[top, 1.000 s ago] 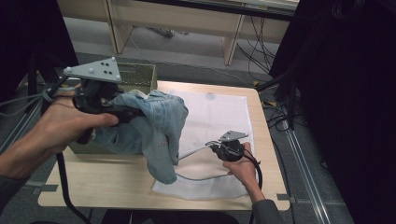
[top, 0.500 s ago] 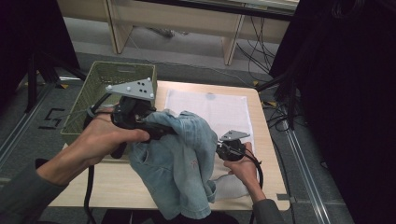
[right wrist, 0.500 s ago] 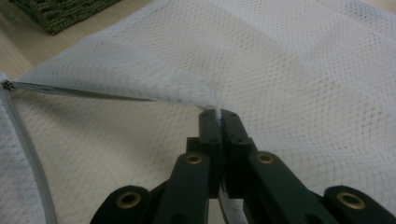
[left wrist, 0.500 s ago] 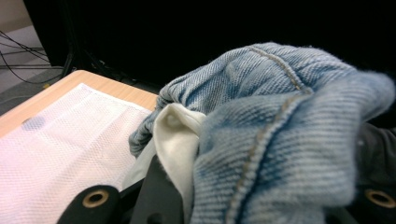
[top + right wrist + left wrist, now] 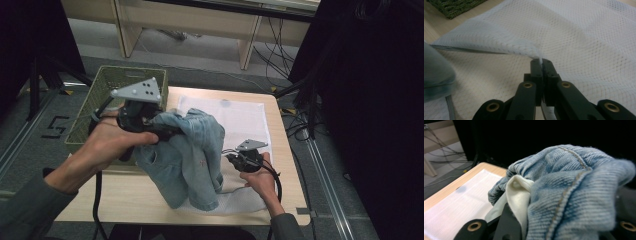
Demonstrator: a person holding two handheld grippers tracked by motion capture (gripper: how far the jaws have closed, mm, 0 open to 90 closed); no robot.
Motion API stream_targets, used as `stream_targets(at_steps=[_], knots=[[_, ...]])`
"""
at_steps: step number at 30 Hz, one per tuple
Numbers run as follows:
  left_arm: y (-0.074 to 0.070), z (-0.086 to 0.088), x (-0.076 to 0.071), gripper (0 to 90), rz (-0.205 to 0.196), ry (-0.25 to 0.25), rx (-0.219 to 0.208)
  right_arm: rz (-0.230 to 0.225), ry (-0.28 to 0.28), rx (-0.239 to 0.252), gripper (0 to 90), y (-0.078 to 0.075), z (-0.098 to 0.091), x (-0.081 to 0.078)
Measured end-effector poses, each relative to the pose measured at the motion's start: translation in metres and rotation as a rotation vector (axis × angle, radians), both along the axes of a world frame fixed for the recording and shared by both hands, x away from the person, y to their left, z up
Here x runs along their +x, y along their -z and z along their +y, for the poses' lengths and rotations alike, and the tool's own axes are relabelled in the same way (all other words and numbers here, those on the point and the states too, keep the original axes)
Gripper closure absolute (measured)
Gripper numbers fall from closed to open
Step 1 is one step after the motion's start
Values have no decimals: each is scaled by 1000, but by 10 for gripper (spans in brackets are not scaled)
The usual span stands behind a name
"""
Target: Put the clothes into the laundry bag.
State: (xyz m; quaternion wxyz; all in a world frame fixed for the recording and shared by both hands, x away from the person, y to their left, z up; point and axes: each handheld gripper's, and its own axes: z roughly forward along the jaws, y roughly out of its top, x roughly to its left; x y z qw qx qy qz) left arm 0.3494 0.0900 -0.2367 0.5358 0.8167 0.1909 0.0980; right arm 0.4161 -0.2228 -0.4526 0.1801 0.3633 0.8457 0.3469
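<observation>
Denim jacket [image 5: 192, 155] hangs bunched in the left claw [image 5: 167, 131] above the mesh bag [image 5: 245, 117], whose upper layer the right claw [image 5: 541, 61] pinches shut and lifts, probably to open its mouth.

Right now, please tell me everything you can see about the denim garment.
The denim garment is light blue, faded, with tan stitched seams and a white inner lining. It hangs bunched and crumpled from the left tool, whose jaws are closed on its upper part. Its lower end droops onto the white mesh bag on the table, close to the right tool.
</observation>
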Motion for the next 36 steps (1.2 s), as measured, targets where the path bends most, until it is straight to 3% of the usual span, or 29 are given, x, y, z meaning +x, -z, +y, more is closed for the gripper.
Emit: stream_targets(at_steps=[4, 5, 6, 8, 9, 10, 13, 16, 18, 19, 20, 22, 25, 27, 28, 30, 32, 36], knots=[[44, -15, 1, 727, 59, 34, 39, -12, 7, 1, 894, 2, 2, 0], [69, -26, -1, 725, 85, 53, 58, -15, 11, 0, 894, 2, 3, 0], [69, -26, -1, 724, 85, 53, 58, -15, 11, 0, 894, 2, 3, 0], [95, -36, -1, 723, 129, 80, 58, -12, 10, -5, 896, 1, 3, -1], [114, -46, 1, 722, 150, 82, 68, -46, 4, -7, 897, 0, 2, 0], [114, -46, 1, 722, 150, 82, 68, -46, 4, -7, 897, 0, 2, 0], [143, -65, 6, 720, 208, 77, 85, -65, 9, -6, 898, -4, 4, -2], [158, -79, 17, 712, 179, 53, 137, -100, 4, 11, 899, -9, 6, -3], [167, -86, 25, 706, 193, 26, 141, -99, 14, 29, 899, -13, 7, -6], [174, -91, 29, 703, 216, 9, 142, -127, 5, 24, 899, -13, 7, -5], [180, -96, 32, 697, 206, 7, 162, -112, 5, 28, 899, -17, 8, -7], [193, -106, 39, 674, 184, -15, 190, -140, -9, 25, 899, -23, 11, -9], [212, -120, 49, 627, 226, -49, 195, -149, -17, 23, 900, -25, 13, -10], [219, -125, 56, 536, 230, -60, 231, -149, -21, 23, 899, -26, 15, -11], [222, -126, 59, 436, 230, -64, 249, -155, -25, 19, 899, -27, 15, -12], [222, -127, 62, 393, 265, -98, 237, -148, -21, 23, 899, -27, 15, -12], [217, -124, 61, 296, 258, -104, 223, -156, -31, 23, 899, -28, 14, -12], [190, -110, 52, 213, 225, -101, 207, -152, -25, 32, 899, -29, 12, -12]])
